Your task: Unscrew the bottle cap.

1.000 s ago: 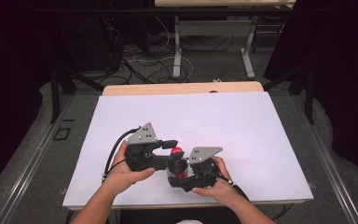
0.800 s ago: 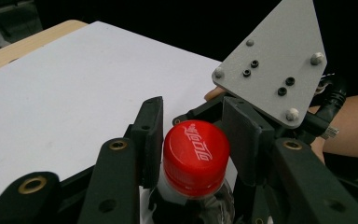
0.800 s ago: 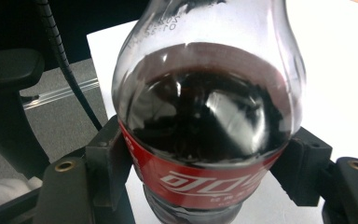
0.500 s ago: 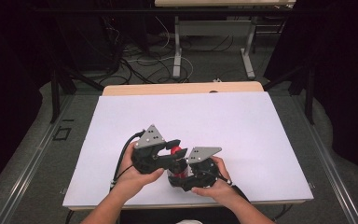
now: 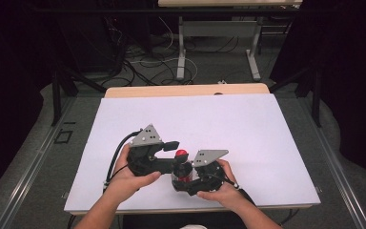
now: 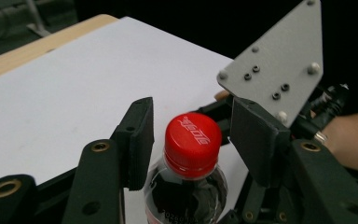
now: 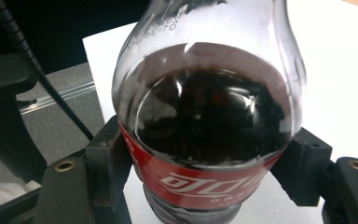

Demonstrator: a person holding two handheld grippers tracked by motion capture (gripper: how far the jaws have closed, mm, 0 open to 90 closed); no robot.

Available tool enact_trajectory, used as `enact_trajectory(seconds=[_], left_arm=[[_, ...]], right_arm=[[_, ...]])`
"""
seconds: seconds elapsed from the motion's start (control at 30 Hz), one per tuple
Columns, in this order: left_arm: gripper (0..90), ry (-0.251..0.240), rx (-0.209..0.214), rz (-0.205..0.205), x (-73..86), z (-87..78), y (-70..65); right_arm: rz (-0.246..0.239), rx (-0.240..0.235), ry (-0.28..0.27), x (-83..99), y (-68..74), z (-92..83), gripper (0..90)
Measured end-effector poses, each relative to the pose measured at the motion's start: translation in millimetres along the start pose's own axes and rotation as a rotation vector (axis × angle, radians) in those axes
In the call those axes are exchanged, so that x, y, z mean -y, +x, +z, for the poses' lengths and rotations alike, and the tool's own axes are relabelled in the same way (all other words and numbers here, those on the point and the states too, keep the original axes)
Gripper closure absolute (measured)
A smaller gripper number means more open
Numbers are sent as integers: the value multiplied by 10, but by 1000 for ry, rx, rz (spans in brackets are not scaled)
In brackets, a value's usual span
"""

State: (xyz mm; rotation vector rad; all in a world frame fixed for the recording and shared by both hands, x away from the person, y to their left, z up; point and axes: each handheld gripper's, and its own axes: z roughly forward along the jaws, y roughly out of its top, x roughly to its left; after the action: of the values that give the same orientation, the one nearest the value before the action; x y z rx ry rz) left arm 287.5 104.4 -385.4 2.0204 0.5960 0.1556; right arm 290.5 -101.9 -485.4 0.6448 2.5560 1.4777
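A small cola bottle (image 5: 184,172) with a red cap (image 5: 181,154) stands upright on the white table sheet (image 5: 219,124) near the front edge. My right gripper (image 7: 209,172) is shut on the bottle's (image 7: 209,107) body at the red label, one pad (image 7: 109,158) on each side. My left gripper (image 6: 193,126) straddles the cap (image 6: 193,137). Its jaws have just been opening, and a gap shows between each pad (image 6: 140,140) and the cap. In the high view the left gripper (image 5: 175,155) reaches in from the left and the right gripper (image 5: 185,180) from the right.
The white sheet lies on a wooden table whose far edge (image 5: 186,90) shows as a tan strip. Metal table legs (image 5: 181,57) and cables stand on the floor beyond. The right gripper's grey plate (image 6: 279,60) rises just behind the cap.
Half a second ago the left gripper's jaws sat tight on the cap. Now they stand a little apart from it, and the gripper has drawn slightly back to the left. The right hand kept still.
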Motion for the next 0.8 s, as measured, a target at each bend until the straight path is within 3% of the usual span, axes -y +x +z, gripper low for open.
enact_trajectory(seconds=[0.13, 0.17, 0.3, 0.4, 0.47, 0.57, 0.63, 0.73, 0.8], left_arm=[[585, -6, 94, -17, 27, 30, 92], [604, -10, 110, 1, 33, 40, 106], [613, 1, 102, 12, 32, 42, 95], [617, -17, 37, -8, 32, 52, 35], [618, -26, -31, -20, 26, 62, -27], [618, -49, -140, -84, 35, 110, -148], [618, -54, -200, -87, 41, 146, -235], [614, -57, -221, -85, 23, 158, -275], [584, -81, -192, -86, 1, 115, -245]], right_arm=[[-8, -18, -3, -4, 20, 7, 294], [-13, -18, -4, -5, 26, 11, 295], [-18, -27, 2, -3, 32, 15, 294], [-6, -8, -3, -1, 30, 17, 295], [2, 4, 6, -4, 16, 7, 295], [8, 38, -9, -1, 11, 10, 295], [9, 54, -3, 4, 6, 13, 295], [11, 46, 8, 8, -4, 1, 295], [8, 50, -12, 8, -8, -4, 295]])
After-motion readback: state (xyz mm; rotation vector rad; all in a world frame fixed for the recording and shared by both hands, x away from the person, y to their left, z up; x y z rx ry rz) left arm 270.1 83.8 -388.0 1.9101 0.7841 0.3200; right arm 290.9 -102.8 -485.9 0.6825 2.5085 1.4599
